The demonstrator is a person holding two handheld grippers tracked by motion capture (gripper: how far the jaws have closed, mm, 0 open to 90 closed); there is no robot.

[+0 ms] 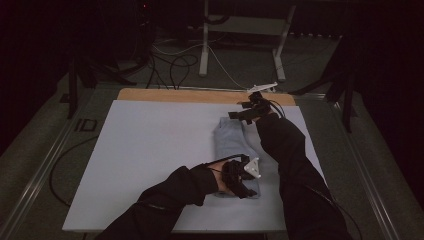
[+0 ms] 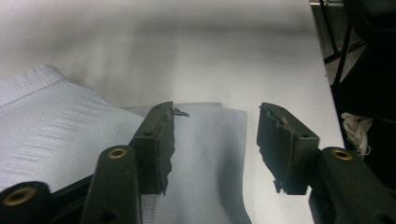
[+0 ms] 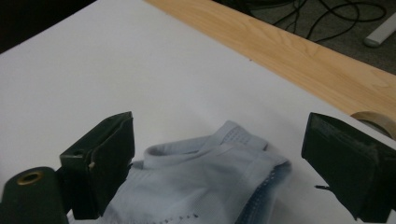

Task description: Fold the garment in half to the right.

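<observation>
Pale-blue folded knit garment (image 1: pixel 234 150) lies right of centre on the white surface (image 1: pixel 150 160), long axis running near to far. In the high view the left gripper (image 1: pixel 246 182) sits at its near end, the right gripper (image 1: pixel 243 114) at its far end. Close up, the left gripper (image 2: pixel 215 140) stands half open over a cloth corner; the right gripper (image 3: pixel 217 163) gapes wide around the bunched hem. Neither presses the fabric. No writing is readable.

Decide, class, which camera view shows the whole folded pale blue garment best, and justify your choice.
The high view: the folded garment lies there end to end on the white board. The left gripper view shows one flat end with its ribbed hem; the right gripper view shows the bunched other end.
</observation>
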